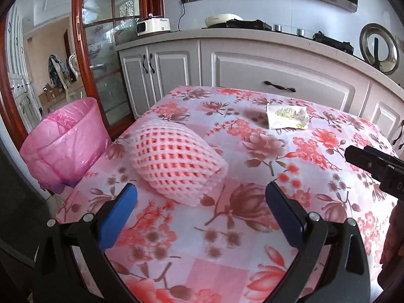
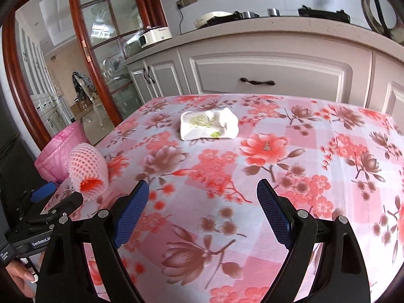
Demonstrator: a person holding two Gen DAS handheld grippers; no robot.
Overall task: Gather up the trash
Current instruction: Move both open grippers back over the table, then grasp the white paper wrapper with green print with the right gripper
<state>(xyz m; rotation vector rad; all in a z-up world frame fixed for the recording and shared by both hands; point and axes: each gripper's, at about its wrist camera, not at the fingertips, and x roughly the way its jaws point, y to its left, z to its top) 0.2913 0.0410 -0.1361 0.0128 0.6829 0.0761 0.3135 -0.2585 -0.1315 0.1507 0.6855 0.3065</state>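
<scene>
Foam fruit net (image 1: 176, 161), lying on the floral tablecloth (image 1: 252, 227) just beyond the spread, empty left gripper (image 1: 202, 194), is best straddled across its middle, closed on lightly, and carried to the pink-lined bin (image 1: 63, 144); the right gripper (image 2: 203, 192) is likewise spread and empty.

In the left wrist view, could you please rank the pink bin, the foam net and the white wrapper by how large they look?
1. Pink bin, largest, though its base is hidden by the table edge.
2. Foam net, nearly as big; it lies closest to the camera, so this ranking is unsure.
3. White wrapper, clearly smallest, and farthest away.
</scene>
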